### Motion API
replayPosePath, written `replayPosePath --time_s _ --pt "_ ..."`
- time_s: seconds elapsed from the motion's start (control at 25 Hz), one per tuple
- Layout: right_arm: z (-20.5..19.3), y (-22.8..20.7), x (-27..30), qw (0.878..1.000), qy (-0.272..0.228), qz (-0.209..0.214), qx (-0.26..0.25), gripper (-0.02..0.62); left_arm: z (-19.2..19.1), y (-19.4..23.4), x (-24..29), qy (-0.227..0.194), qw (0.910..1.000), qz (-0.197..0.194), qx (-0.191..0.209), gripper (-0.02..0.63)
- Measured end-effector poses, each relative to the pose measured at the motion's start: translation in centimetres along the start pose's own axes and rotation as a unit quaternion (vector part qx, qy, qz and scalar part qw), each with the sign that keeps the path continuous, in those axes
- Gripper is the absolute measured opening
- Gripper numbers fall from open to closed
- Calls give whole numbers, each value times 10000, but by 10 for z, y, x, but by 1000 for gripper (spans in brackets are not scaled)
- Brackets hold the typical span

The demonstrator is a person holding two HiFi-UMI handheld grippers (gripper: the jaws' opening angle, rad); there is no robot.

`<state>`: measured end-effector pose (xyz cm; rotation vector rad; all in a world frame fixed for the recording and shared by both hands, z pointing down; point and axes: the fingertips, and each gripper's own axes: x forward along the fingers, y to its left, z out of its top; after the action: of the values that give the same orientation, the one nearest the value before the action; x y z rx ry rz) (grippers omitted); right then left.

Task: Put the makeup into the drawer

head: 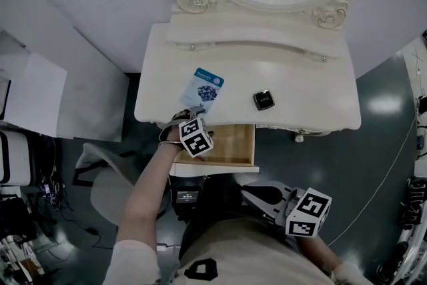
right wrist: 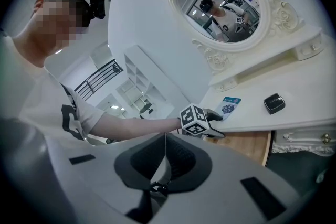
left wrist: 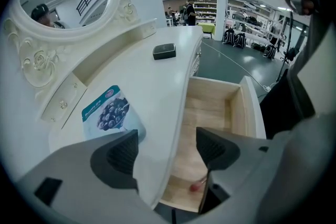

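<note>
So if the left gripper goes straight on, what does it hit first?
Probably the front edge of the white dressing table top, which sits between the left gripper's open jaws; the light wooden drawer lies just beside.

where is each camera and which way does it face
Head view: on the head, looking down at the vanity and drawer; left gripper, right gripper, forearm show.
Left gripper view: behind its open jaws, facing into the drawer.
Right gripper view: behind its shut jaws, facing mirror; torso shows.
All share the blue packet.
</note>
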<state>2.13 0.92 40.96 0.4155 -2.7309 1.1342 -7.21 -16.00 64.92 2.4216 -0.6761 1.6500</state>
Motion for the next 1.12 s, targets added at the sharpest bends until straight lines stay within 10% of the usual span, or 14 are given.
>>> replayPosePath --time_s 1.12 --pt "4 2 -13 9999 -95 -61 -129 29 -10 -11 0 132 9978 598 252 356"
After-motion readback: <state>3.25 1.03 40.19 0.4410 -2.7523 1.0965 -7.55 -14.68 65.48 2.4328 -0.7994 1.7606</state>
